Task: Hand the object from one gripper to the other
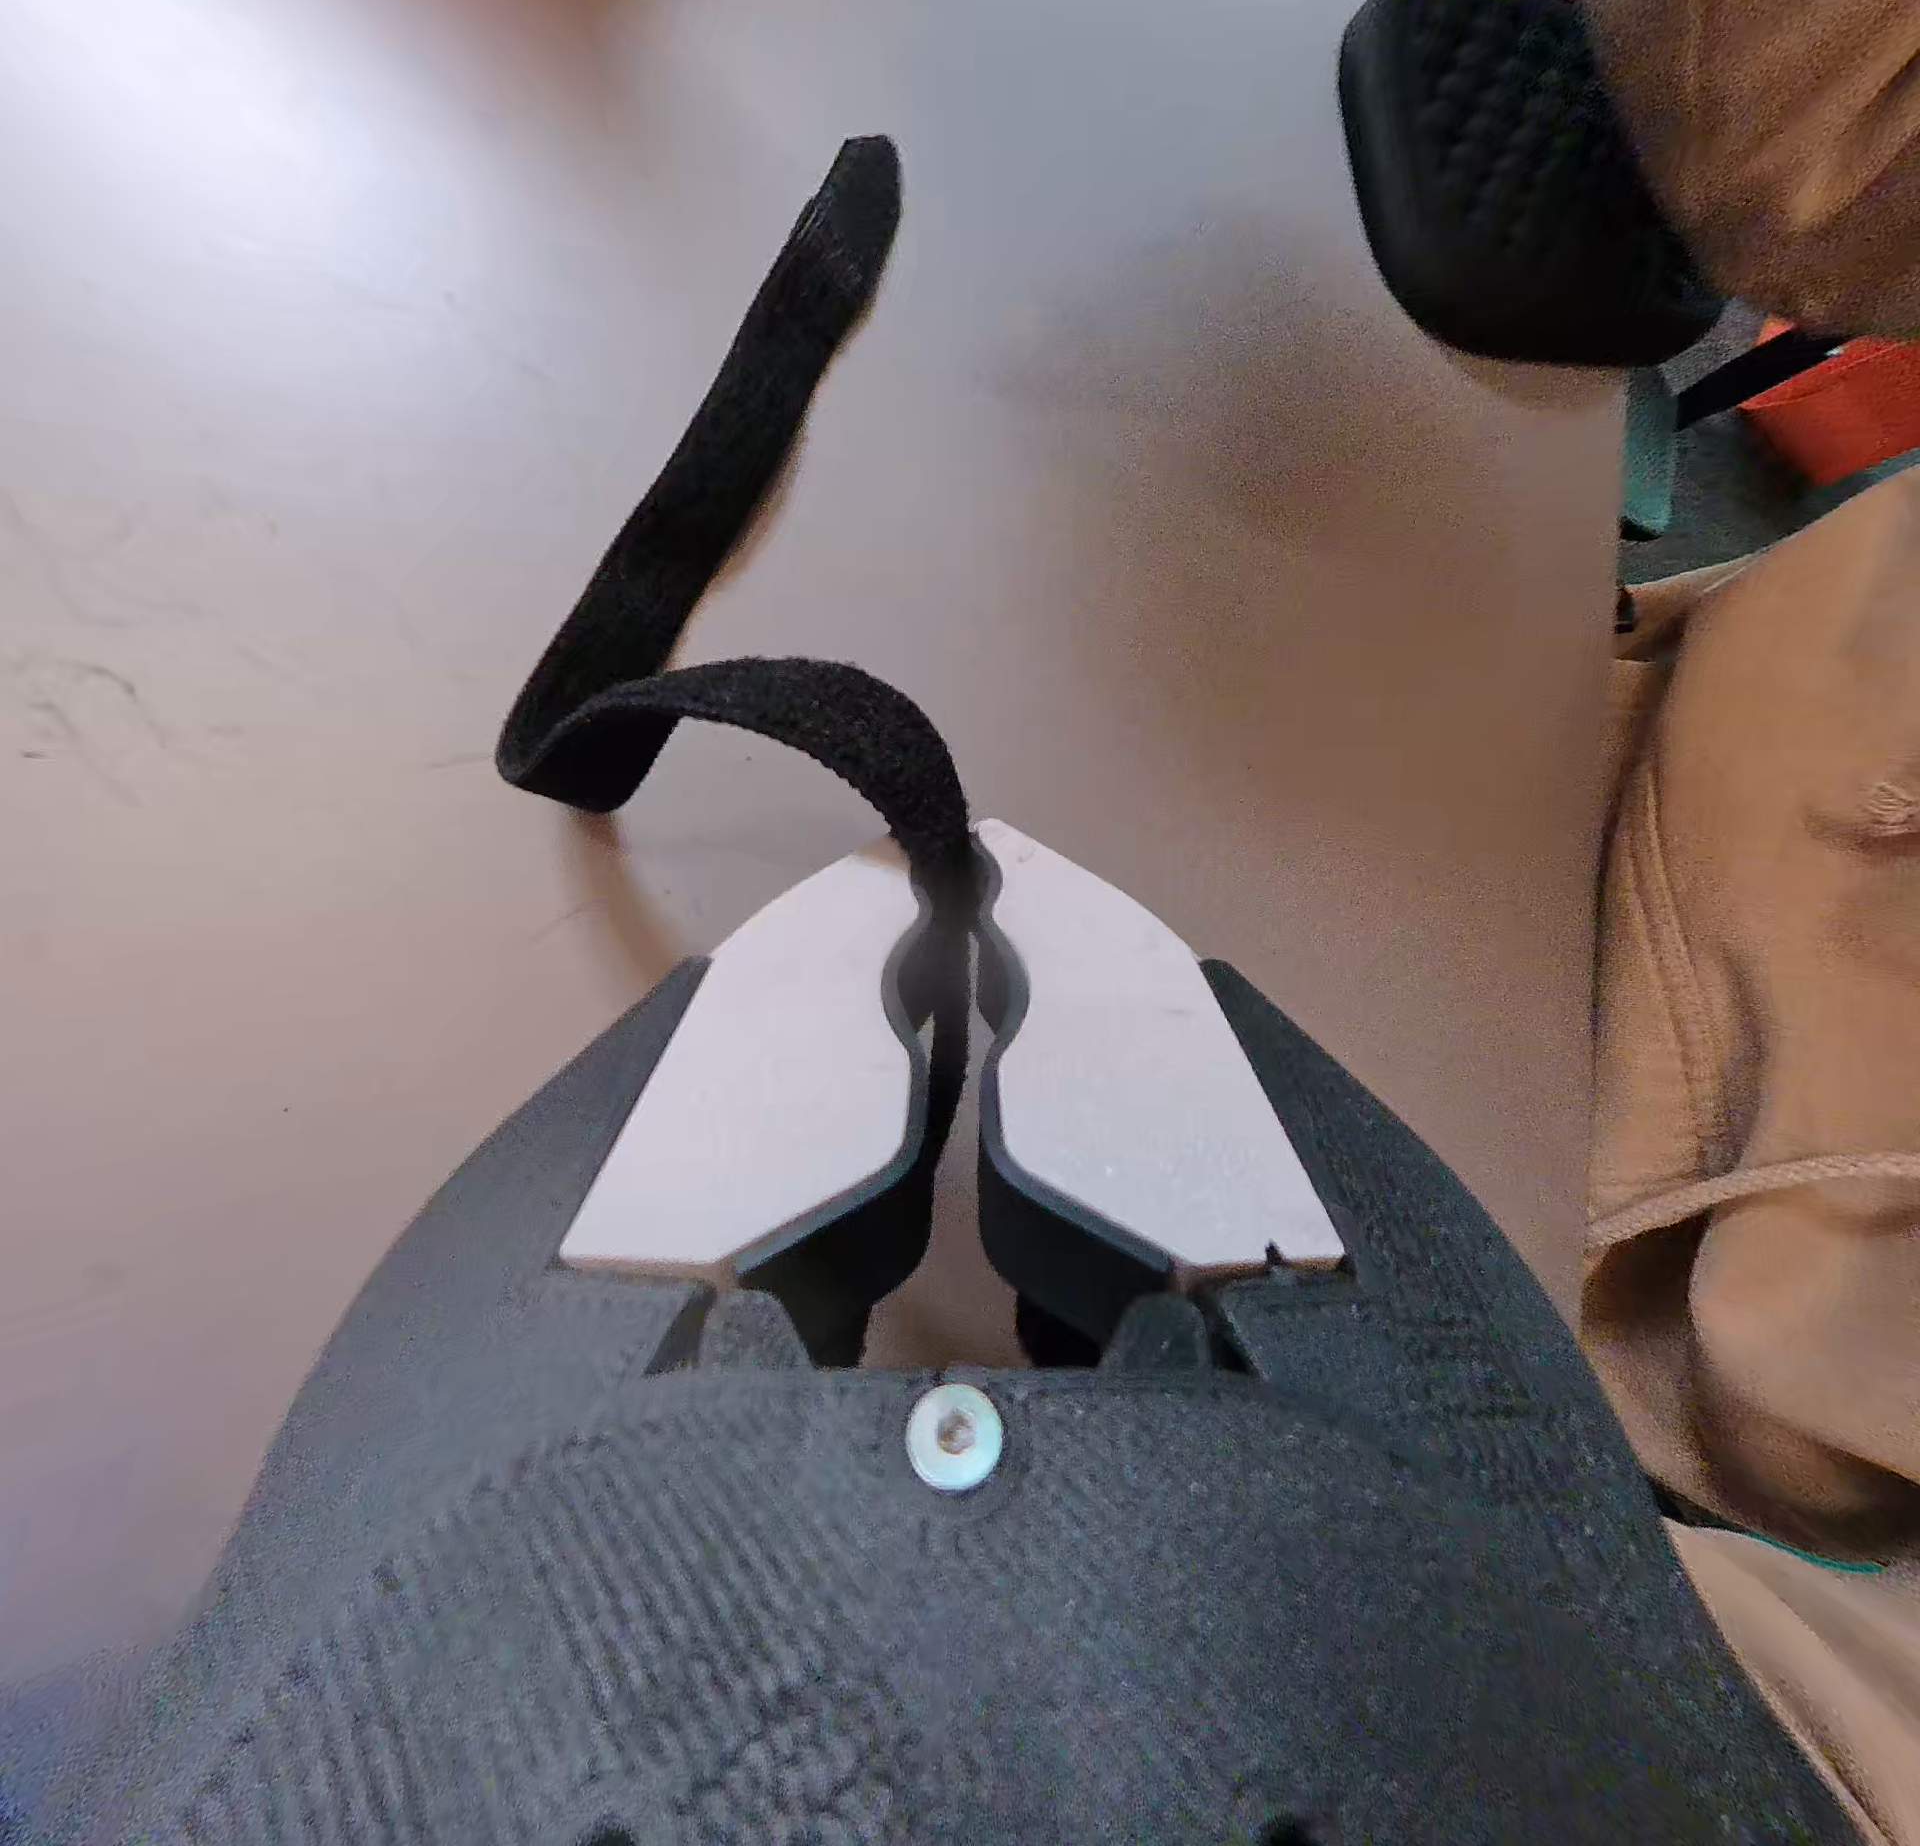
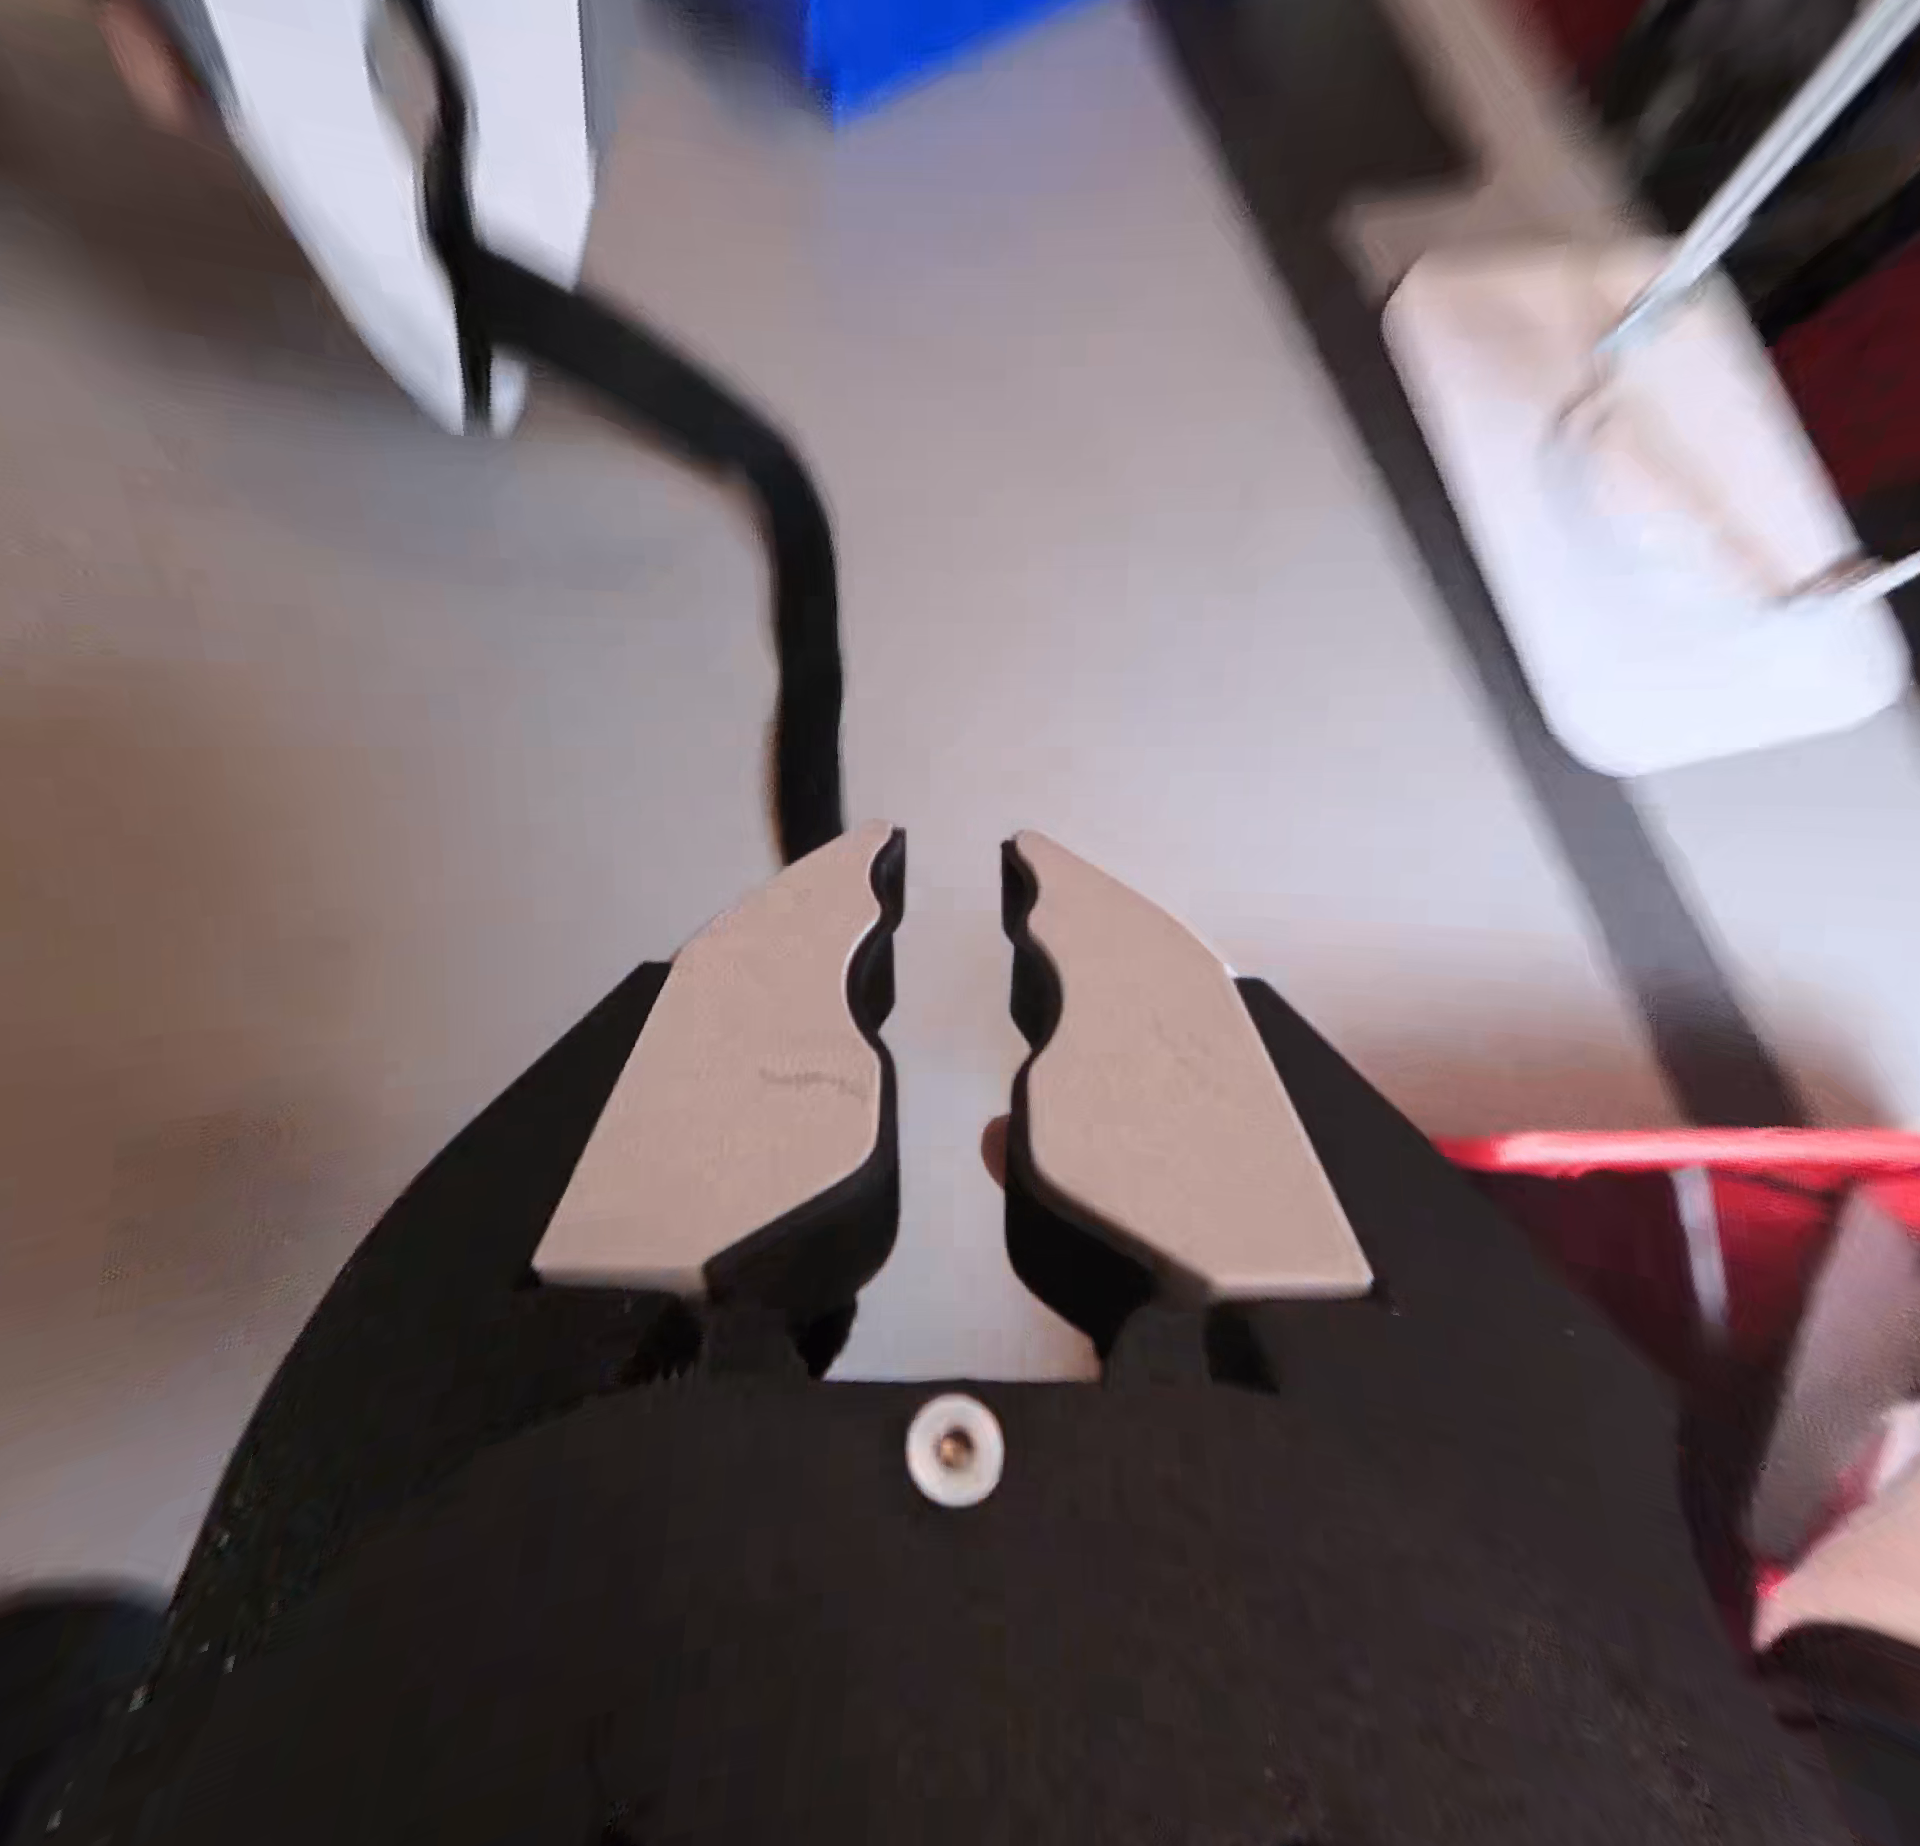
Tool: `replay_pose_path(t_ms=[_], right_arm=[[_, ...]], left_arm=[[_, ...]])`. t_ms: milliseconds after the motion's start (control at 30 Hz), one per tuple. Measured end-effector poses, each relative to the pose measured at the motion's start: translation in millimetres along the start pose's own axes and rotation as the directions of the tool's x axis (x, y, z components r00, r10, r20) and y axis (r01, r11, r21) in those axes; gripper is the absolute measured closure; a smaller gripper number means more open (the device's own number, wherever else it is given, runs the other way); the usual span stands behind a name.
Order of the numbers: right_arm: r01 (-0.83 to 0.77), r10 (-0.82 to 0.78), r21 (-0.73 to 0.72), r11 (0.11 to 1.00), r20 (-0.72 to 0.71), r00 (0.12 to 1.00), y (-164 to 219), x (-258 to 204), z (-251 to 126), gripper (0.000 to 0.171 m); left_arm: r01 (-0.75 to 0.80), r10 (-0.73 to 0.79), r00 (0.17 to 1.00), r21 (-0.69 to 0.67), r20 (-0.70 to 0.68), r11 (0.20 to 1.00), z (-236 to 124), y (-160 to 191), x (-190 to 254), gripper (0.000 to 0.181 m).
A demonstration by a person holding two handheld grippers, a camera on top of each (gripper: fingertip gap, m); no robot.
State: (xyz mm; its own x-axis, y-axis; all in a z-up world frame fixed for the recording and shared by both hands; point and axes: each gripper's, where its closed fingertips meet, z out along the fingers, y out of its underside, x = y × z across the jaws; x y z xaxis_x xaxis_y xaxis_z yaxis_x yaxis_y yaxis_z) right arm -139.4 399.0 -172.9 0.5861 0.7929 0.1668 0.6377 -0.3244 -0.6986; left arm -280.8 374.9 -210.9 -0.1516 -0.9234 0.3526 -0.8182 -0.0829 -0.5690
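Over a smooth beige table (image 1: 312, 446), your left gripper (image 1: 951, 861) clamps one end of a black strap (image 1: 717, 446) that curls above it, while your right gripper (image 2: 951, 861) hangs slightly parted and empty beside a blurred blue box (image 2: 935, 9).

Even, soft light. In the left wrist view the table (image 1: 312, 446) shows pale glare at its far left, and the strap (image 1: 686, 508) is sharp. The right wrist view is motion-blurred around the strap; both views bow at the edges.
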Motion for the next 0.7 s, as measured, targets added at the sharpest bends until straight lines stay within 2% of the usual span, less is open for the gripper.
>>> replay_pose_path(t_ms=[67, 133, 233, 300, 333, 400, 500, 533, 600, 633, 700], right_arm=[[-0.016, 0.030, -0.177, 0.984, 0.074, 0.997, 41, -14, 7, 0.145], [-0.018, 0.049, -0.280, 0.960, 0.103, 0.994, 72, -21, 11, 0.136], [-0.075, 0.117, -0.302, 0.950, 0.125, 0.985, 92, -29, 23, 0.134], [-0.110, 0.149, -0.294, 0.949, 0.113, 0.982, 97, -27, 33, 0.141], [-0.121, 0.159, -0.270, 0.955, 0.126, 0.979, 94, -29, 36, 0.157], [-0.113, 0.136, -0.178, 0.978, 0.122, 0.983, 77, -29, 37, 0.163], [-0.042, 0.036, -0.066, 0.997, -0.080, 0.996, 41, -6, 21, 0.170], [0.002, -0.006, -0.027, 1.000, -0.177, 0.984, 23, 3, 9, 0.170], [0.124, -0.114, 0.005, 0.992, -0.350, 0.930, -11, 13, -18, 0.170], [0.186, -0.177, -0.019, 0.982, -0.406, 0.896, -24, 14, -30, 0.170], [0.242, -0.274, -0.129, 0.962, -0.395, 0.877, -30, 4, -40, 0.170]], left_arm=[[0.000, 0.001, 1.000, -0.019, 0.025, 1.000, 0, 2, -4, 0.179], [-0.003, 0.004, 0.999, -0.026, 0.045, 1.000, 1, 3, -7, 0.179], [0.006, -0.004, 0.998, -0.025, 0.067, 1.000, 1, 2, -12, 0.179], [0.007, -0.006, 0.997, -0.017, 0.080, 1.000, 1, 1, -14, 0.179], [0.013, -0.012, 0.996, -0.005, 0.091, 1.000, 1, -1, -17, 0.180], [0.036, -0.042, 0.994, 0.057, 0.100, 0.998, 0, -9, -22, 0.180], [0.154, -0.164, 0.986, 0.265, 0.014, 0.952, -3, -38, -28, 0.180], [0.230, -0.219, 0.973, 0.359, -0.072, 0.904, -4, -51, -27, 0.180], [0.436, -0.321, 0.897, 0.496, -0.304, 0.751, -6, -79, -25, 0.179], [0.524, -0.359, 0.847, 0.509, -0.391, 0.683, -1, -86, -27, 0.177], [0.604, -0.441, 0.795, 0.472, -0.417, 0.642, 22, -81, -37, 0.173]])
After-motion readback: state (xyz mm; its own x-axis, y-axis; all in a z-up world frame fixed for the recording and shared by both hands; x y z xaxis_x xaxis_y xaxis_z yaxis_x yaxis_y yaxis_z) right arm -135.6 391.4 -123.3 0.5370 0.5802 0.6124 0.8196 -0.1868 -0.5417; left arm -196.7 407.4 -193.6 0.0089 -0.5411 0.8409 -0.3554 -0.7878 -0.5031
